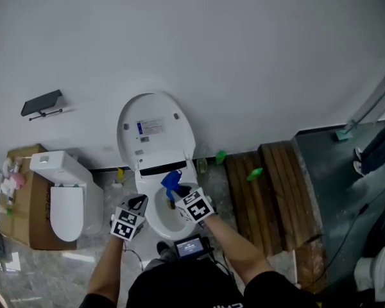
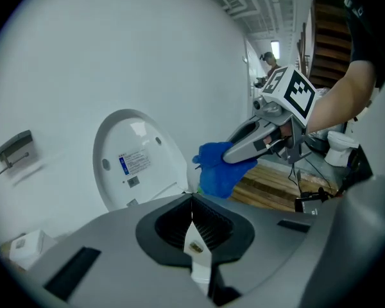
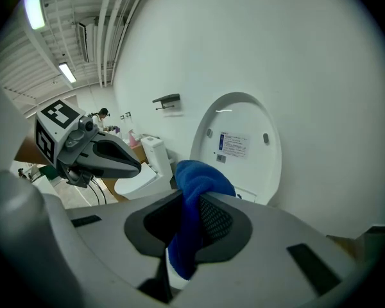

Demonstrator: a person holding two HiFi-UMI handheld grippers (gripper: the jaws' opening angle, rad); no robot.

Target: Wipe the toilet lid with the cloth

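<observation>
Label (image 1: 149, 128) on raised toilet lid (image 1: 173, 145) bears unreadable print.

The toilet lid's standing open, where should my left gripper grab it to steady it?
Probably the left side rim of the toilet lid, coming in from the left. It stands upright with its inner face toward you, so only the thin edge can be pinched. The left gripper is shut and must open first.

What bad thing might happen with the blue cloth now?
The cloth hangs from the right hand-held gripper above the open bowl; if it slips, it may drop in.
The left hand-held gripper sits close beside, so the two might bump on the way to the lid.
</observation>
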